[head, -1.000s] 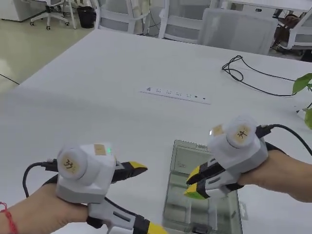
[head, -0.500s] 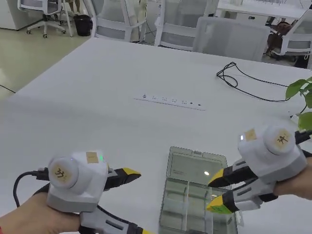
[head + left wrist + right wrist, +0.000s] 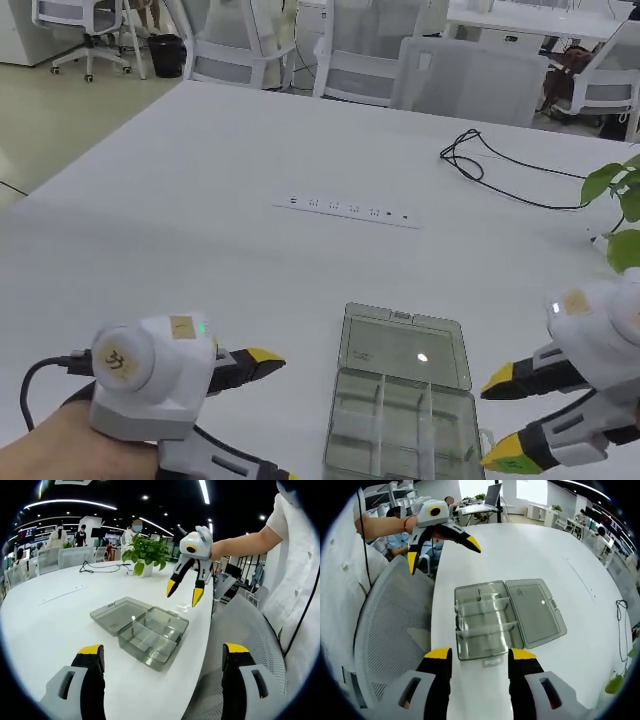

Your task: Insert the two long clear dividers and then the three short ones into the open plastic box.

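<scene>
– Tongs, both pairs, hang with jaws spread and nothing between them: the left tongs [image 3: 444, 557] on one side, the right tongs [image 3: 500, 421] on the other.
– Weren't the right ones over the box a second ago?
– They were, yellow tips right above it. They have since drawn out sideways, so the plastic box [image 3: 400, 430] now lies uncovered between the two pairs, just beside the right tips and ahead of the left ones. The left pair has hardly shifted.
– What's the box like?
– Smoky clear plastic, rectangular, its flat lid [image 3: 405, 345] folded back on the hinge and lying just past the tray, beyond the tips of both pairs. Thin clear dividers [image 3: 482, 605] stand upright inside, splitting the tray into compartments; I can't count them surely.
– And the jaws?
– Black, tapering, capped in yellow, on smooth white housings. Beyond them the table [image 3: 200, 200] is plain white, with a slim power strip [image 3: 348, 209] set in it
</scene>
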Demonstrator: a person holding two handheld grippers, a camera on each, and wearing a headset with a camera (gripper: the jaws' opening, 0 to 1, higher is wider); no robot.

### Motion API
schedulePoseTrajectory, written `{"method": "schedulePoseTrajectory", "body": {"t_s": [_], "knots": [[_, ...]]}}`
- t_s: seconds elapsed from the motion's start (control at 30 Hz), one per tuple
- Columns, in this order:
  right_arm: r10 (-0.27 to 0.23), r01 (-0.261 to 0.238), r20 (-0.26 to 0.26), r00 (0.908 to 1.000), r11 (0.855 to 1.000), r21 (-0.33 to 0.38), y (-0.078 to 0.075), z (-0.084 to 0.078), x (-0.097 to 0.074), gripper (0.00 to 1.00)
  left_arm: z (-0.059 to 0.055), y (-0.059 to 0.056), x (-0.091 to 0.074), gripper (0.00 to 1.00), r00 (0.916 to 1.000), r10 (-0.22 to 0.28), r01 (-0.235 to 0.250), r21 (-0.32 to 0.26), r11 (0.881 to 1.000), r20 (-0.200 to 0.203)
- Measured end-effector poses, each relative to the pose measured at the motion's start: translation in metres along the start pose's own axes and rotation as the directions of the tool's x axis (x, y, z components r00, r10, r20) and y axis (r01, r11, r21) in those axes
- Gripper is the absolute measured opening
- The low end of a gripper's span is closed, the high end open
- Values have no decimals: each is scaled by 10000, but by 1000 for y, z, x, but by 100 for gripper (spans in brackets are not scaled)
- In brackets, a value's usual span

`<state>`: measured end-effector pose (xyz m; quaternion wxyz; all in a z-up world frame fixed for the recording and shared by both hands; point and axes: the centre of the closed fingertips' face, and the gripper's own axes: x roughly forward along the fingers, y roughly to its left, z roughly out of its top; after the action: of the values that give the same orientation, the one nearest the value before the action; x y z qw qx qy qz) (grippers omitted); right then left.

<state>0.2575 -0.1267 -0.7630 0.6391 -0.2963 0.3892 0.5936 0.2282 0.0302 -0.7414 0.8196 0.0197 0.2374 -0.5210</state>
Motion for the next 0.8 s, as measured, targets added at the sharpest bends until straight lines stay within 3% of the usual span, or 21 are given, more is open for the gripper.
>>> {"method": "schedulePoseTrajectory", "body": {"t_s": [0.43, 0.8], "knots": [[-12, 1, -1138, 9935, 10000, -97, -7, -68, -6, 51, -3, 2, -1, 100, 10000, 0, -1, -105, 9999, -74], [-185, 53, -2275, 9736, 9983, -585, -20, -118, -3, 50, -3, 3, -2, 100, 10000, 31, -32, -178, 9998, -55]]}}
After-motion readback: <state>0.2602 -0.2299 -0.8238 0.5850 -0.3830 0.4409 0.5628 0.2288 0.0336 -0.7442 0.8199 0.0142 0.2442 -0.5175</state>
